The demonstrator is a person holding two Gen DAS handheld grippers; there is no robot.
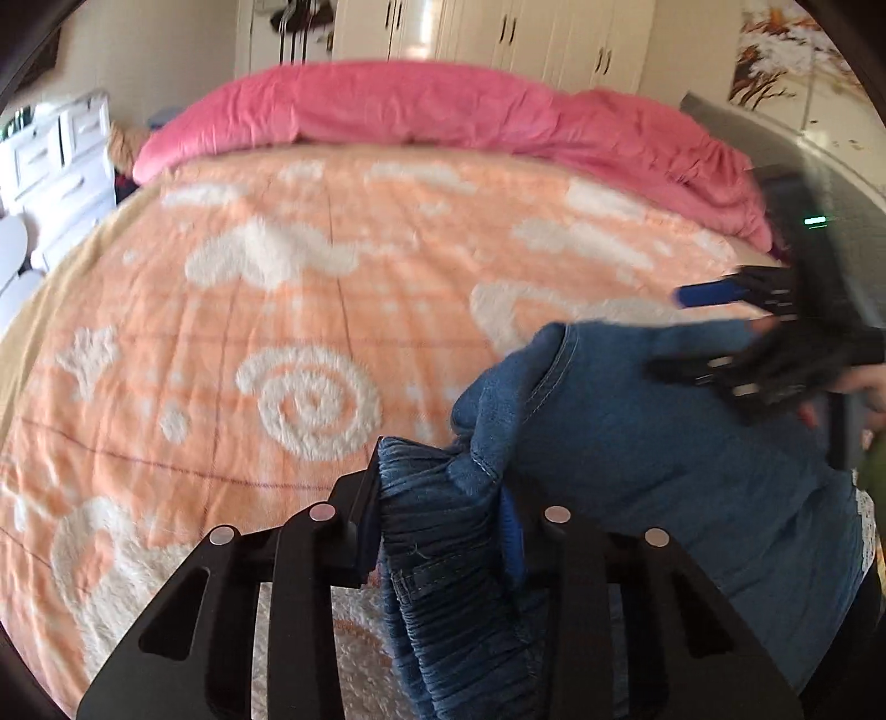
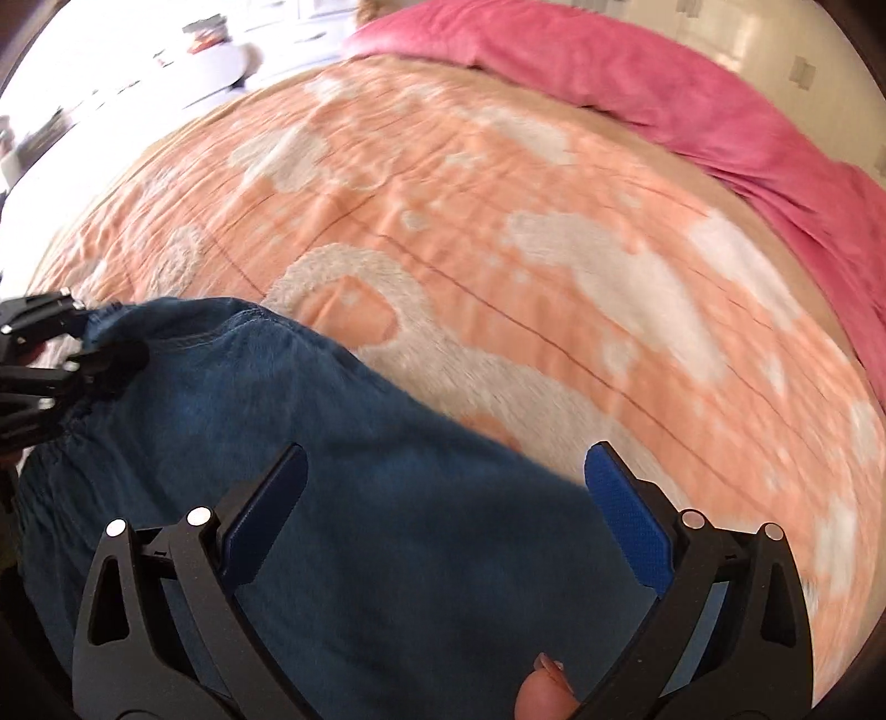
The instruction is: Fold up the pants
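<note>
Blue denim pants (image 1: 664, 454) lie bunched on the orange blanket at the near right of the bed. My left gripper (image 1: 443, 498) is shut on their gathered elastic waistband (image 1: 437, 554), which fills the gap between the pads. In the right wrist view that left gripper (image 2: 105, 332) pinches the waistband at the far left edge. My right gripper (image 2: 446, 471) hangs open just above the flat denim (image 2: 387, 581), with nothing between its blue pads. From the left wrist view the right gripper (image 1: 667, 332) appears blurred at the right, over the pants.
The bed carries an orange blanket with white patterns (image 1: 310, 310). A rolled pink duvet (image 1: 421, 111) runs along its far side. A white dresser (image 1: 61, 166) stands to the left and cream wardrobes (image 1: 554, 39) behind. A thumb (image 2: 542, 692) shows at the lower edge.
</note>
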